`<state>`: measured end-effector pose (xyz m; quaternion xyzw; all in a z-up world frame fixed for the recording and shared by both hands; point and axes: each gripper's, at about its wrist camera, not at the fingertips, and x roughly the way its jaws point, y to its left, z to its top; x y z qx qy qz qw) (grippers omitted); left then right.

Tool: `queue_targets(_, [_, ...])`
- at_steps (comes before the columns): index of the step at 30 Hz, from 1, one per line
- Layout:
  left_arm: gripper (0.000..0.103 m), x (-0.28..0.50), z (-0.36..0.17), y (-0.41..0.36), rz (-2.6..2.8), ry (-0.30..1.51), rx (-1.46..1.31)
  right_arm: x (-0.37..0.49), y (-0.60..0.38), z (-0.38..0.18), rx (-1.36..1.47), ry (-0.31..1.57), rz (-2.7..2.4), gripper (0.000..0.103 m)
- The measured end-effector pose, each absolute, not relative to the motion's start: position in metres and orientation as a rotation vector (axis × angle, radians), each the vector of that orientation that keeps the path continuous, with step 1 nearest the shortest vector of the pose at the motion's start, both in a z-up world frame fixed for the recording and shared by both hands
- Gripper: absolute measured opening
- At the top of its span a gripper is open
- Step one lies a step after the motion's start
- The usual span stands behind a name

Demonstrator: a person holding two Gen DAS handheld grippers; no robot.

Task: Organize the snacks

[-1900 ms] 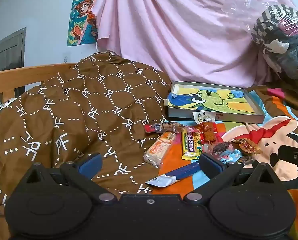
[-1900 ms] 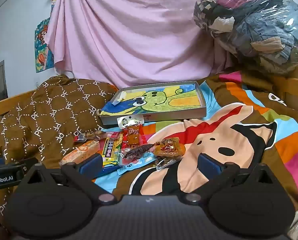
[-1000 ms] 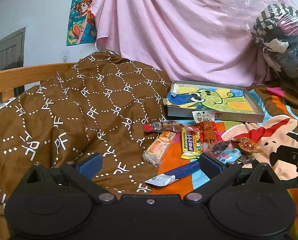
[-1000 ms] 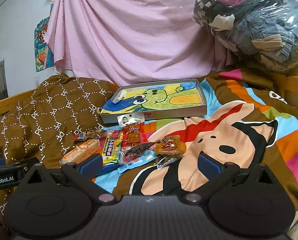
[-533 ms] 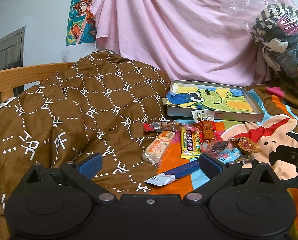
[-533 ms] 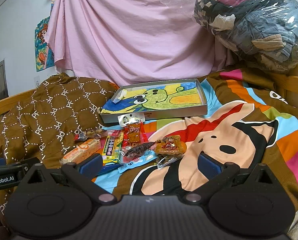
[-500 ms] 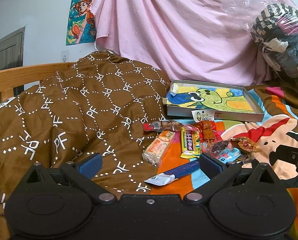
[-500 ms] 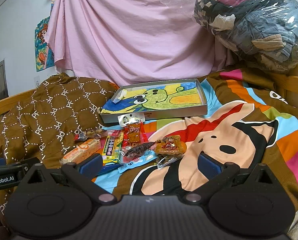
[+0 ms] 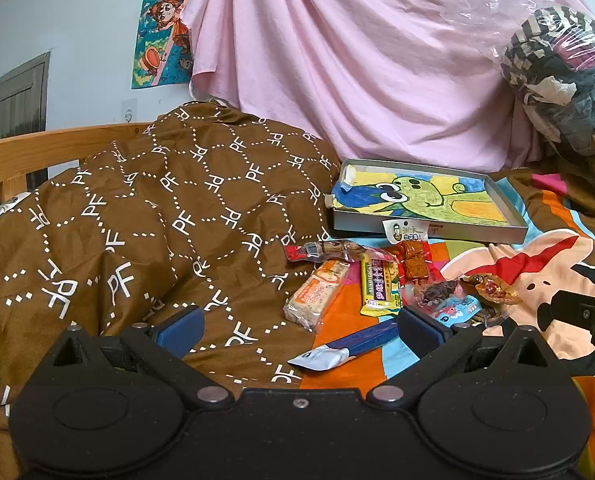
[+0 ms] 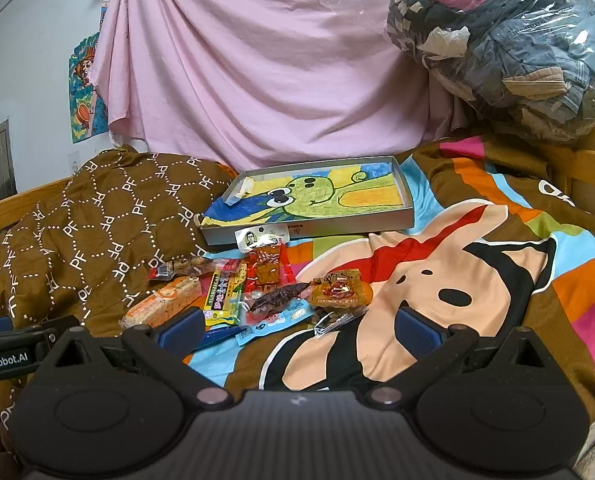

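The print on the snack packets (image 10: 233,292) in front of the tray (image 10: 309,224) is too small to read. The blue packet (image 10: 273,322) lies mostly under other wrappers. The bagged clothes (image 10: 509,44), right of the tray, run past the picture's edge. The poster (image 9: 161,28), left of the tray, is partly covered by the pink sheet (image 9: 337,60).

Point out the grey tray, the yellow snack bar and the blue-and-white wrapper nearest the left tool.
grey tray (image 10: 309,227): right wrist view, on its front wall.
yellow snack bar (image 9: 378,288): left wrist view, mid-wrapper.
blue-and-white wrapper (image 9: 371,338): left wrist view, on its blue part.
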<state>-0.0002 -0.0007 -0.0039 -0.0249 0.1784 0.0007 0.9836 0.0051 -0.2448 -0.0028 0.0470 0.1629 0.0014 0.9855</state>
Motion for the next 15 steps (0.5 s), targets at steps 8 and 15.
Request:
queue_targets(8, [0.102, -0.0002, -0.0039, -0.0006, 0.003, 0.359, -0.052, 0.0055, -0.2447, -0.0030, 0.095, 0.329, 0.003, 0.103])
queue_targets(15, [0.102, 0.0015, -0.0042, -0.0015, 0.003, 0.370, -0.052, 0.0079, -0.2450, -0.0007, 0.097, 0.335, 0.002, 0.103])
